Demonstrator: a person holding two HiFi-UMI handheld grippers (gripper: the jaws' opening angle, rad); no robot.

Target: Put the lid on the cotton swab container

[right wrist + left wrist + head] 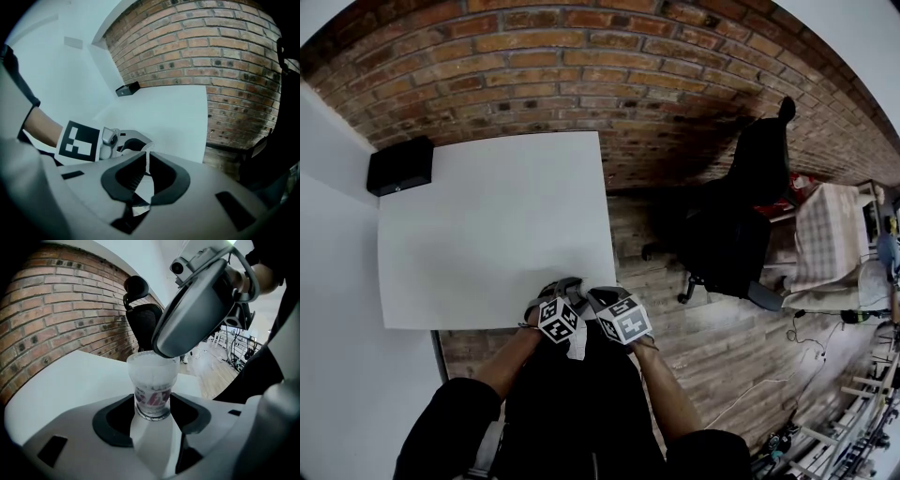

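Cotton swab container [152, 380]: stands upright, pinched low on its body between the pads of left gripper [152, 412]. Translucent frosted cup, red-printed label. Right gripper [146, 165]: jaws nearly together, nipping thin pale lid [147, 159] edge-on, right over container rim. Lid outline indistinct; rim partly covered. Beyond: white table [56, 385], office chair [143, 315], brick wall [56, 301].
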